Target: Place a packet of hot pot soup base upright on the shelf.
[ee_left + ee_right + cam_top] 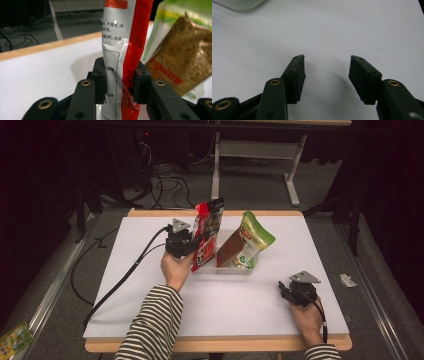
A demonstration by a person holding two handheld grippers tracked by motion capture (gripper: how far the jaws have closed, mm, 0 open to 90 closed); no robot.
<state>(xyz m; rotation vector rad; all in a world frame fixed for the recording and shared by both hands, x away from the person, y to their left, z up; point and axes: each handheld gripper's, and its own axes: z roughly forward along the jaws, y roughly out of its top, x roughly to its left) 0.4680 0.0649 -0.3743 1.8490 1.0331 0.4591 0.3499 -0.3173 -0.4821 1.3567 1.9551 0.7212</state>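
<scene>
The red-and-white snack pouch stood upright at the left end of the clear plastic bin in the middle of the white table, its top edge well above the bin's rim. My left gripper had it by the lower body: the pouch ran up between the two pads, both of which touched the foil, and the film creased where they met it, so I read that as a grip on the pouch, though a light one. In the high view my left gripper sat pressed to the pouch's left face.

As I judged it, I was at the placing step, the pouch already down in the bin and about to be let go. The next move called for spreading the pads clear of the foil and drawing the tool back without dragging the pouch, which looked ready to tip.

Just beside it, in the same bin, the green-topped cracker pouch leaned with its top tilted to the right; I could not tell whether the two pouches touched. That neighbour left little room on the right.

My right gripper rested on the table well apart, near the front right corner, its pads wide apart with only bare tabletop between them. Cables and table legs lay on the floor beyond.
</scene>
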